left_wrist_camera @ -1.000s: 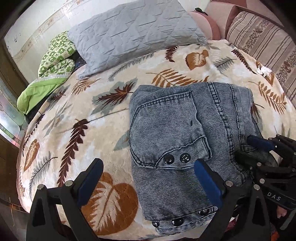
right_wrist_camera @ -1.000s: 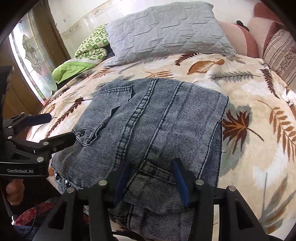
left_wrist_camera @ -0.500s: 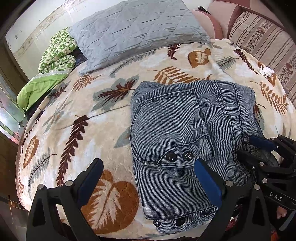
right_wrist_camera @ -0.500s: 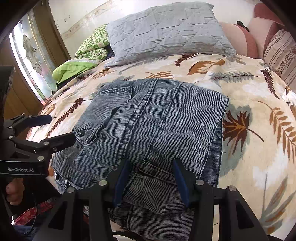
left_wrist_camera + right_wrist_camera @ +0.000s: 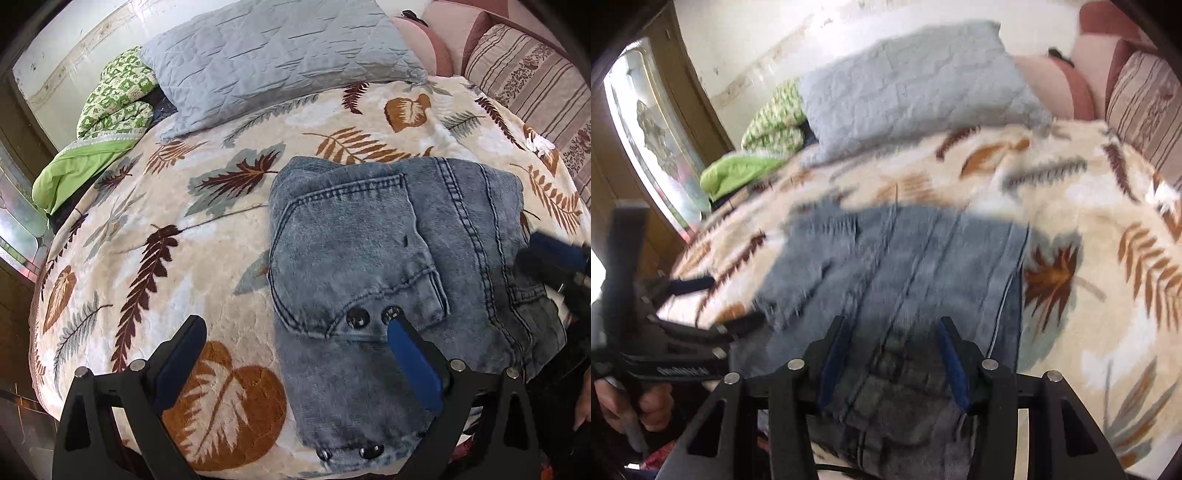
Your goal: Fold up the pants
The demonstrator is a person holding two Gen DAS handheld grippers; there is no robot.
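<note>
The folded blue jeans lie on the leaf-print blanket near the bed's front edge, back pocket and snap buttons facing up. My left gripper is open wide above their near left corner, one finger over denim and the other over blanket, holding nothing. In the blurred right wrist view the jeans fill the gap of my right gripper, which is shut on their thick near edge. That gripper also shows at the right edge of the left wrist view. The left gripper hovers at the jeans' left side.
A grey quilted pillow and a green patterned quilt lie at the back of the bed. Striped cushions line the right side. A glass door panel stands to the left. A hand holds the left gripper's handle.
The right gripper has risen a little with the jeans' near edge still between its fingers, blurring its view. The left gripper has hardly moved and stays open.
</note>
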